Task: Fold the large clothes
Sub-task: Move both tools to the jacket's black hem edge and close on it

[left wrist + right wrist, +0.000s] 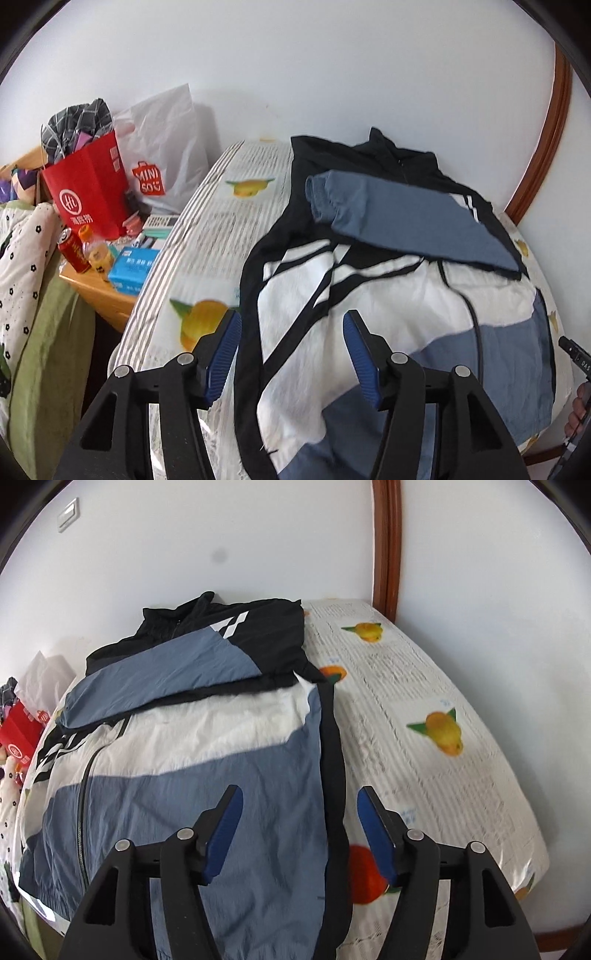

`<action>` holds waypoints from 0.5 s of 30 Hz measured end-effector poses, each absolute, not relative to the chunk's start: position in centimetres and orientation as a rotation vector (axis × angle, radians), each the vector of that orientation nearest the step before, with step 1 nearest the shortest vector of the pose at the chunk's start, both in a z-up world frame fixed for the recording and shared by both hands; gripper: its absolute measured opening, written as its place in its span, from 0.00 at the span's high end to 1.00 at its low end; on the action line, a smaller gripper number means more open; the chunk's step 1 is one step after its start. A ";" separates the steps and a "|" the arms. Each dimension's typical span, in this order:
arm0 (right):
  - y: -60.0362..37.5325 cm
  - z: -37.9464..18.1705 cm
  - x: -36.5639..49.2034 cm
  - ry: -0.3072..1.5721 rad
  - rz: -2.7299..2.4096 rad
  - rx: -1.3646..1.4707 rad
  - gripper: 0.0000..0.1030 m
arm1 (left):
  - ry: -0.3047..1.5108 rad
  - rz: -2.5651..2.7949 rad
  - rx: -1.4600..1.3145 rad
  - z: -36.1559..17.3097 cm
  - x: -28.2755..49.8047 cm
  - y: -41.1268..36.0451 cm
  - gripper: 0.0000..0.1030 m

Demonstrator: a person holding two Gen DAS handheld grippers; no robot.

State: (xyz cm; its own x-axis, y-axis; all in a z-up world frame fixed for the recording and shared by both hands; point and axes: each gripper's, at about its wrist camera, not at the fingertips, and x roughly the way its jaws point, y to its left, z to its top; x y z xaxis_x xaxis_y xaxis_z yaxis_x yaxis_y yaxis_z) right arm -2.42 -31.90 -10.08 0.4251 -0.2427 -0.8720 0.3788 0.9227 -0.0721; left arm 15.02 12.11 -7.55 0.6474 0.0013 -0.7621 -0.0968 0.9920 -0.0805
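The jacket (369,295), black, white and slate blue, lies front-up on the bed (221,229), zipper closed, collar toward the wall. Both sleeves are folded across the chest, the blue sleeve (406,218) lying on top, cuff toward the jacket's left edge. The left claw (291,350) hangs above the jacket's black side edge with its blue pads spread wide and nothing between them. The right claw (299,830) hangs above the opposite black edge, near the hem, equally wide open and empty. The bed wears a striped white sheet printed with oranges and lemons. Beside the bed stands a wooden nightstand (107,295) carrying a red paper bag (88,192), a white plastic bag (166,147), a red can (74,251), a small bottle (94,251) and a blue box (133,266).
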 end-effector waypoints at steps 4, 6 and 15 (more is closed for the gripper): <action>-31.9 -11.9 -3.4 1.081 -0.399 0.151 0.36 | 0.888 0.061 -0.139 -9.6 13.8 13.0 0.44; -31.9 -13.0 -3.9 1.091 -0.401 0.159 0.36 | 0.907 0.058 -0.153 -10.9 13.3 13.5 0.44; -31.6 -16.0 -5.1 1.106 -0.392 0.166 0.37 | 0.966 0.008 -0.159 -14.9 12.2 13.7 0.44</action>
State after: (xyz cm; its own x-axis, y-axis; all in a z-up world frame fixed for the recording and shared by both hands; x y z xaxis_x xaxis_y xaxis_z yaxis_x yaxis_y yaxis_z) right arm -5.05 -31.61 -16.04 0.3886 -0.2254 -0.8934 0.3883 0.9194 -0.0631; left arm 12.23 13.66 -14.86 0.5698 -0.0643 -0.8193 -0.0774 0.9883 -0.1314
